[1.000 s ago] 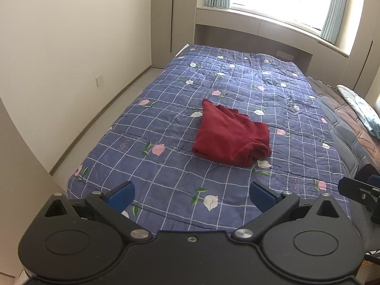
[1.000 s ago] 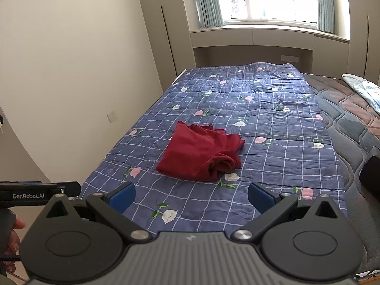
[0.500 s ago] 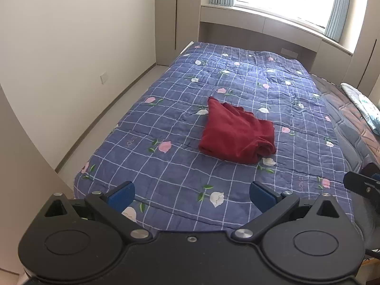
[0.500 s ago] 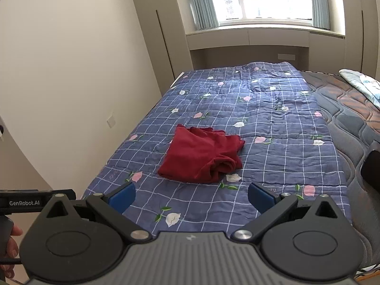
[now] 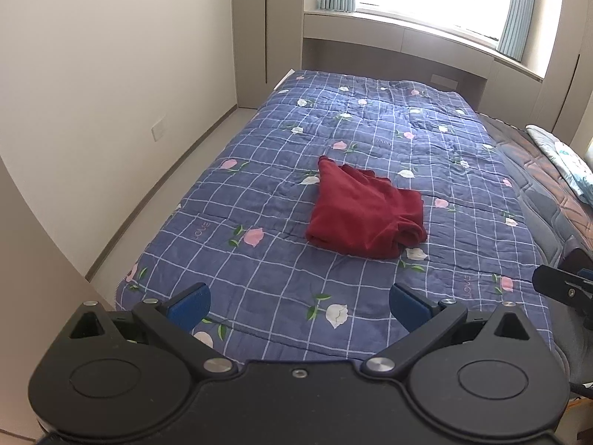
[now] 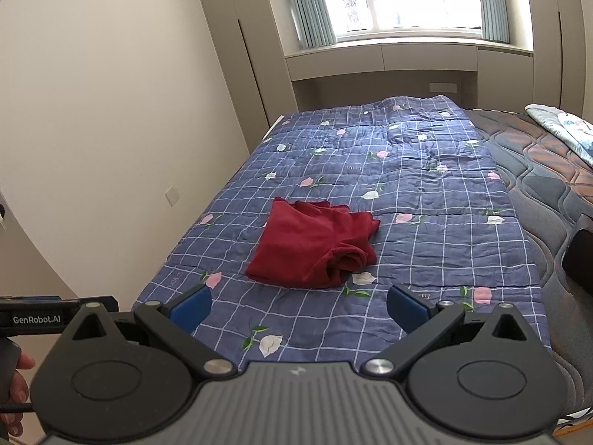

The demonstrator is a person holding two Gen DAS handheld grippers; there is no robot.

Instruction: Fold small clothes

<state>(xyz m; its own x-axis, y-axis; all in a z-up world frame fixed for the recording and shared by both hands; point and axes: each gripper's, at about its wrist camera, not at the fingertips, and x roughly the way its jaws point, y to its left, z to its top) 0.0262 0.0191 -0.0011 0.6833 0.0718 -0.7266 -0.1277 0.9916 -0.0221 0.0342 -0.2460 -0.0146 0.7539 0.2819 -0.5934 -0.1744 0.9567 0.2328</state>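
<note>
Left wrist view: folded garment on the bed, both tools empty

A blue checked quilt [image 5: 259, 200] covers the bed. The red garment [image 5: 365, 215] lies folded near its middle. The left tool [image 5: 298, 302] and right tool [image 6: 298, 302] hang well short of it, jaws spread wide, gripping nothing.

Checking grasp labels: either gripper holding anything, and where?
Nothing held. Left gripper and right gripper are both open and empty; the red garment lies on the quilt.
</note>
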